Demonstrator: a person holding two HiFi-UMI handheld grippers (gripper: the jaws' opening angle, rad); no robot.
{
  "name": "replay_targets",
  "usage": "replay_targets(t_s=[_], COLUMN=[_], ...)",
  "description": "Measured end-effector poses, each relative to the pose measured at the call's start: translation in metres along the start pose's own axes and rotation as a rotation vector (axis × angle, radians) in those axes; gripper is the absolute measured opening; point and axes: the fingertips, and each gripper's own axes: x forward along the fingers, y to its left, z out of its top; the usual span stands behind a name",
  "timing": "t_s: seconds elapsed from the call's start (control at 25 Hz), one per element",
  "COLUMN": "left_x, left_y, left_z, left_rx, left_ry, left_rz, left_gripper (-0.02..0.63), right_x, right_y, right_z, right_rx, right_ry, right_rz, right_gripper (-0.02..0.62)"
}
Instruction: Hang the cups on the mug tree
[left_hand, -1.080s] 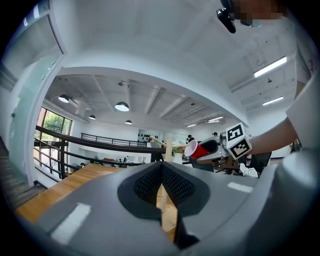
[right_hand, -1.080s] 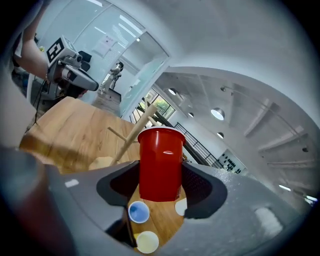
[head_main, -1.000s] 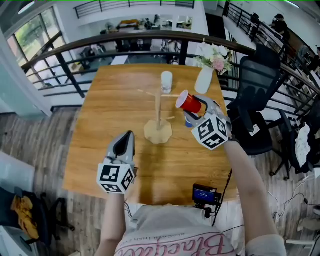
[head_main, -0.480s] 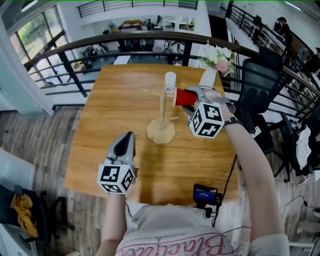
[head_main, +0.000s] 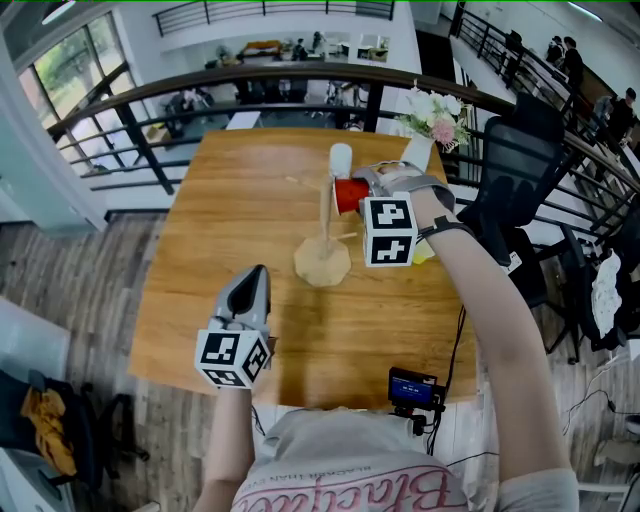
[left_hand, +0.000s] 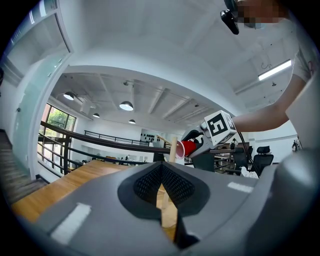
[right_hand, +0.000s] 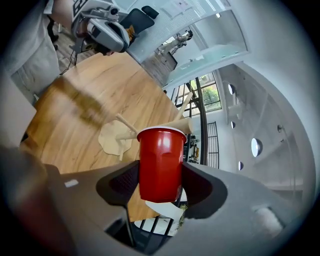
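Observation:
My right gripper (head_main: 362, 192) is shut on a red plastic cup (head_main: 348, 196), which it holds sideways. The cup's mouth faces left, right beside the top of the wooden mug tree (head_main: 322, 225). In the right gripper view the red cup (right_hand: 160, 162) sits between both pads, with the tree's base (right_hand: 113, 140) and a peg below it. The left gripper view shows the cup (left_hand: 186, 148) against the tree's post (left_hand: 173, 146); I cannot tell whether they touch. A white cup (head_main: 341, 159) stands just behind the tree. My left gripper (head_main: 257, 272) hovers near the table's front, shut and empty.
A white vase of flowers (head_main: 418, 148) stands at the back right of the wooden table (head_main: 220, 230). A small black device (head_main: 412, 388) sits at the front edge. Something yellow (head_main: 424, 256) peeks out beside my right forearm. A railing runs behind the table, and an office chair (head_main: 510, 170) stands to the right.
My right gripper has carried the red cup left to the tree's post and rolled, so the cup's mouth now faces the post. The left gripper has stayed put.

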Motion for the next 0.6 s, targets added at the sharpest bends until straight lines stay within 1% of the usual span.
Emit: replay_targets(t_s=[0.08,0.2,0.4,0.6], left_x=[0.0,-0.001,-0.002,-0.001], left_y=[0.001,0.003,0.003,0.004], left_z=[0.0,0.0,-0.002,-0.002], left_rx=[-0.005,-0.011,-0.02,-0.021], left_ry=[-0.001,-0.001,-0.001,0.0], left_rz=[0.003,0.009,0.014,0.013], left_gripper=[0.011,0.011,0.011,0.011], right_x=[0.002,0.002,-0.001,-0.009], right_y=[0.002,0.004,0.005,0.007], right_z=[-0.001,-0.001,-0.003,-0.01], right_rx=[-0.005,0.017,0.083,0.163], right_ry=[0.005,-0.005,-0.027,-0.049], right_rz=[-0.003,-0.005,-0.008,0.001], right_gripper=[0.264,0.269,0.316,0.319])
